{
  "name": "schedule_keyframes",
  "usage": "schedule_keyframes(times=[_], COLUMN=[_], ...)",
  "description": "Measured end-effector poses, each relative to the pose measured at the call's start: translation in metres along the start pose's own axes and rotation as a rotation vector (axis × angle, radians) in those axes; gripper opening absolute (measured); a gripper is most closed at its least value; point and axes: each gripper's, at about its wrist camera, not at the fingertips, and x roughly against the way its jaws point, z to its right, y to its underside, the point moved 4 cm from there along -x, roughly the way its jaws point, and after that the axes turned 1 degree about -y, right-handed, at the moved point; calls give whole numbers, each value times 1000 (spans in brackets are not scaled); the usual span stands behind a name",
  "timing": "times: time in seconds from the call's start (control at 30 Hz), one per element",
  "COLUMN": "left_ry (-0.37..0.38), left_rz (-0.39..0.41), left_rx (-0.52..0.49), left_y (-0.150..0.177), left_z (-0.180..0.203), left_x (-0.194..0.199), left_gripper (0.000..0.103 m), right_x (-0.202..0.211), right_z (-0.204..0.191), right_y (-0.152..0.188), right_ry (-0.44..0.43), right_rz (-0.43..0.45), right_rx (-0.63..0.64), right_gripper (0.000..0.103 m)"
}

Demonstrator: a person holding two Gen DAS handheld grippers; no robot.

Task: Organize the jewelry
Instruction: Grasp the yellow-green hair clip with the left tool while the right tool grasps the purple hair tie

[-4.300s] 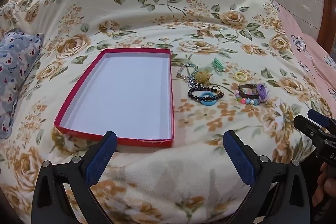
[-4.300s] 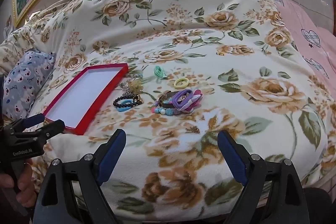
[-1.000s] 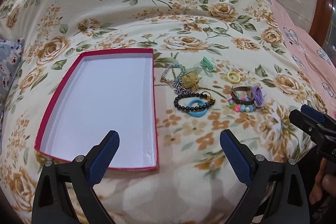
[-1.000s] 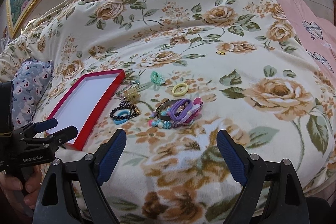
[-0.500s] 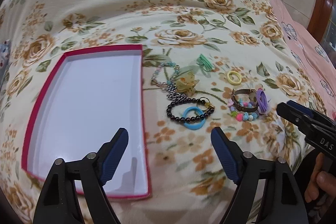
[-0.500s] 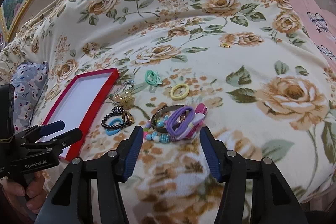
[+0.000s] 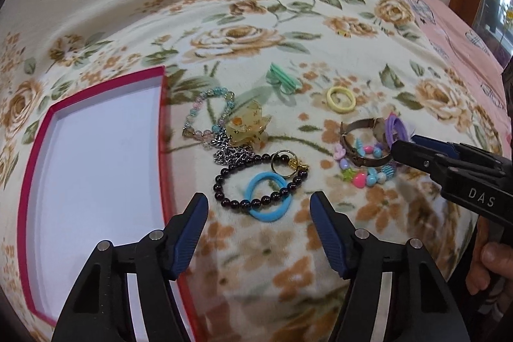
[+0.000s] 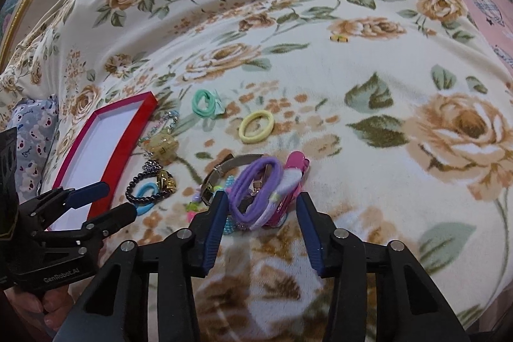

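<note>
Two grippers come down on the jewelry that lies in a loose group on the flowered blanket of the bed. The left gripper has its fingers released but closing, and between them, just ahead, lie the dark round-bead bracelet and the sky-blue elastic hair ring; the pads do not yet touch them. The right gripper is also closing, with the purple elastic hair tie and the pink plastic clip between its fingers, not yet pressed. At nine o'clock from the pile waits the flat red cardboard box with white inside, empty, probably put close so that each piece has a short way. Yellow and green rings lie at twelve o'clock.
</note>
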Motion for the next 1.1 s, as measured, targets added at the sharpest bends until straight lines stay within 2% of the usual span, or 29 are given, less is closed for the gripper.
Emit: schedule_keyframes(times=[0.13, 0.17, 0.3, 0.37, 0.47, 0.53, 0.8, 0.87, 1.0, 1.1], left_ry=[-4, -1, 8, 24, 35, 47, 71, 72, 77, 60], left_rz=[-28, -35, -42, -39, -27, -14, 37, 29, -37, -29], left_rx=[-3, -5, -21, -32, -39, -33, 22, 36, 103, 118], left_y=[-5, -5, -5, -4, -4, -3, 1, 4, 3, -12], left_z=[-2, -2, 2, 5, 7, 5, -9, -12, -24, -30], left_x=[-15, -17, -23, -22, -16, -10, 20, 20, 8, 5], left_gripper=[61, 53, 36, 9, 2, 1, 0, 0, 3, 7], right_x=[-3, -2, -1, -1, 1, 4, 23, 26, 26, 25], right_z=[2, 3, -1, -3, -3, -3, -13, -14, -16, -17], right_y=[-2, -3, -5, -5, -5, -6, -10, -9, -8, -9], right_ry=[12, 8, 4, 10, 1, -6, -35, -37, -43, -54], right_rz=[2, 6, 11, 15, 18, 24, 65, 68, 68, 66], right_rx=[4, 1, 23, 31, 24, 22, 39, 43, 42, 41], right_gripper=[32, 27, 12, 11, 11, 6, 6, 6, 6, 6])
